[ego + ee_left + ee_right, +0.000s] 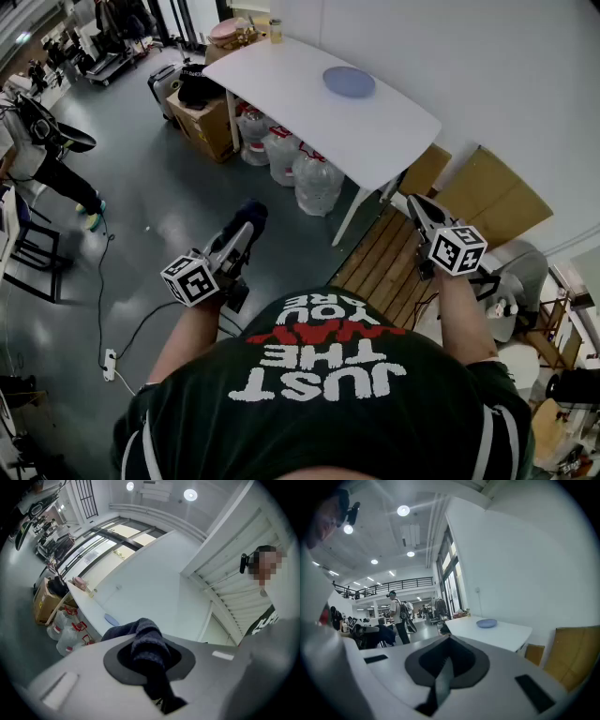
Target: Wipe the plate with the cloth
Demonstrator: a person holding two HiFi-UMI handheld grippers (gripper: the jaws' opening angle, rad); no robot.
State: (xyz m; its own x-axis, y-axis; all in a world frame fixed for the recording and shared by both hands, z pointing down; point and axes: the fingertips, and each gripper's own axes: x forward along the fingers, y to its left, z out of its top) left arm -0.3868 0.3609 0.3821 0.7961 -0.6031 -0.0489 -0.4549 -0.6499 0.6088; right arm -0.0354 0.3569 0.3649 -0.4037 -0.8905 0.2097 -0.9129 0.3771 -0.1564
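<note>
A pale blue plate lies on the white table, far ahead of both grippers. It also shows small in the left gripper view, as the plate, and in the right gripper view, as the plate. My left gripper is held out over the floor, shut on a dark blue cloth that bunches up between its jaws. My right gripper is shut with nothing in it, and its jaws meet in a thin line. Both grippers stand well short of the table.
Big water jugs and a cardboard box sit under and beside the table. A wooden pallet lies on the floor by the table leg, with yellow boards against the wall. A power strip with its cable lies at the left. A person stands far off.
</note>
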